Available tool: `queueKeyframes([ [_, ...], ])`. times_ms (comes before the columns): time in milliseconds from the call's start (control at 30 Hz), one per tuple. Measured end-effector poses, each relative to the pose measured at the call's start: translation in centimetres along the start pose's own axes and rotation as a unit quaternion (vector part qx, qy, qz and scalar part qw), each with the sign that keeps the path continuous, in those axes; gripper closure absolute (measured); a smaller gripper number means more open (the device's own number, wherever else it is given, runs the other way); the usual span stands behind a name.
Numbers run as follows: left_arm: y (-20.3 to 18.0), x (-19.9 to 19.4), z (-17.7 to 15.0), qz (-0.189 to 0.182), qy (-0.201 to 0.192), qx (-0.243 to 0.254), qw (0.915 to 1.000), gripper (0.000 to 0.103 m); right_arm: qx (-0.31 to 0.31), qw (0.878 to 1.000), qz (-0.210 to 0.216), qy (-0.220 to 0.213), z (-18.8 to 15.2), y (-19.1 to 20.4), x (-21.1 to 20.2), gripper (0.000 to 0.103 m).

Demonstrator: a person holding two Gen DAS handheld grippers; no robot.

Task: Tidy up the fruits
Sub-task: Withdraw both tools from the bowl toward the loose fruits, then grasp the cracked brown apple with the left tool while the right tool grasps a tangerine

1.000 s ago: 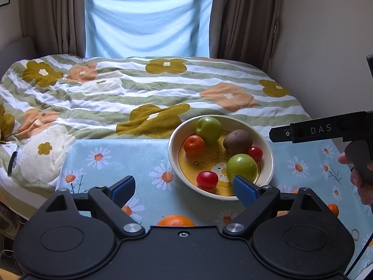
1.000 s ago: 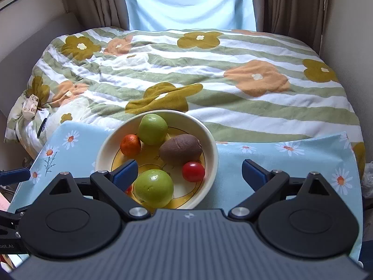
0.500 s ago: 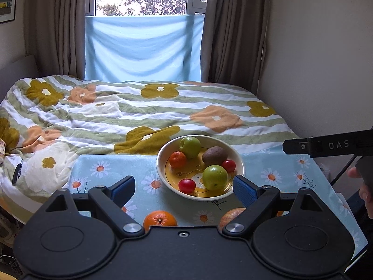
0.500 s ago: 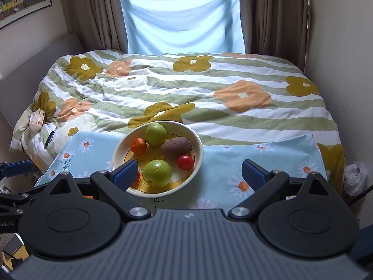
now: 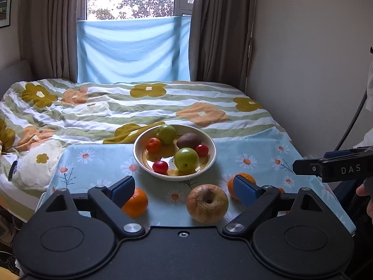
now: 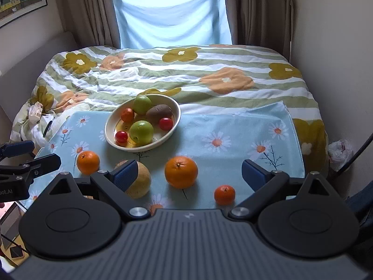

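Glossy round bowl (image 6: 142,148) of smooth fruit sits centre frame on my daisy-print counter (image 6: 233,126); wrinkled apple (image 5: 207,203) lower centre. Left gripper (image 5: 184,187) and right gripper (image 6: 190,172) spread wide, empty.

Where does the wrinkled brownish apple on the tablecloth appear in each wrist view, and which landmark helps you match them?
Left wrist: wrinkled apple lower centre, fully visible.
Right wrist: apple lower left, partly behind the gripper's blue pad.
Shared landmark: fruit bowl, just beyond it.
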State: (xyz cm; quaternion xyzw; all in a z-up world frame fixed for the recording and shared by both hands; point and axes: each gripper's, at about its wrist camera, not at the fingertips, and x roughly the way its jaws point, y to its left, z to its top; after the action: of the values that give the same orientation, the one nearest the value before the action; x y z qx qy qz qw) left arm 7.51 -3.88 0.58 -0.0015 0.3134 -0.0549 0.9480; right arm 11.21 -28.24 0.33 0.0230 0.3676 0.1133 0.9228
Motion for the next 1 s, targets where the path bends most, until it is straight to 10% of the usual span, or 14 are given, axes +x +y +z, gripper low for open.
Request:
queueKeyframes([
  [1000, -5.4, 13.5, -5.8, 0.008, 0.063, 0.131, 0.9894, 0.009, 0.010, 0.998, -0.042, 0.047, -6.7, -4.4, 10.2, 0.002],
])
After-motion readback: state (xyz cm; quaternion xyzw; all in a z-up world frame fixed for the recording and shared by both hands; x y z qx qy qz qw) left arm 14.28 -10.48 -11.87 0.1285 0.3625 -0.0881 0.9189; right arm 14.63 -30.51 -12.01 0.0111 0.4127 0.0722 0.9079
